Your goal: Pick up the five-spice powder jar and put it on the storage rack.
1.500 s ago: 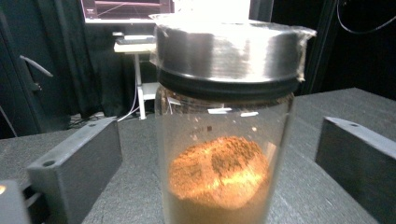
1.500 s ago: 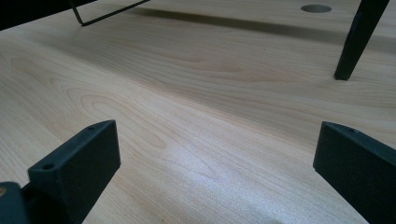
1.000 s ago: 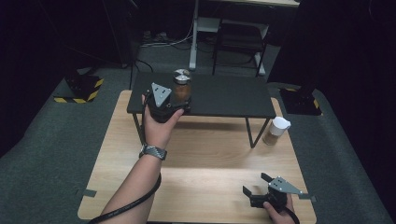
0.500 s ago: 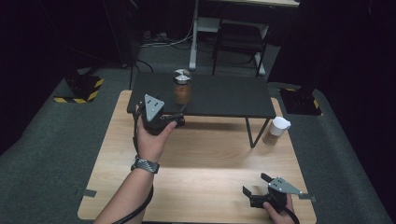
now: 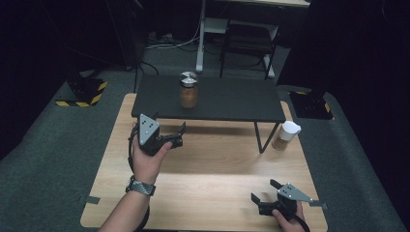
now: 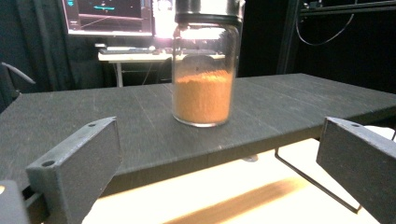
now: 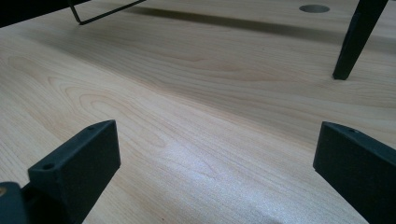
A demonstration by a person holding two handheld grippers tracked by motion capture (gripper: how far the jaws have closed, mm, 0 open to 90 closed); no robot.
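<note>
Landmark: we took the low black shelf-table (image 5: 212,99) standing on the pale wooden table (image 5: 203,169) as our reference.

Left gripper: we saw the black two-jaw left gripper (image 5: 180,135) held just in front of the shelf-table's near-left edge, its jaws spread wide and holding nothing.

Jar: the clear glass jar of orange-brown powder with a metal lid (image 6: 202,65) stood upright on top of the shelf-table, toward its left half and apart from the jaws.

Risk at the jar: we judged that a jaw tip coming in off-centre could knock the tall jar over or push it toward the shelf-table's far edge.

Risk at the edge: we thought a low approach could catch the shelf-table's front lip and jolt it on its thin wire legs.

White-capped bottle: a small bottle with a white cap (image 5: 285,135) stood just right of the shelf-table's right leg, and we judged a wide sweep could topple it.

Right gripper: the black right gripper (image 5: 261,194) rested well in front of the shelf-table's right end, jaws parted and empty over bare wood.
</note>
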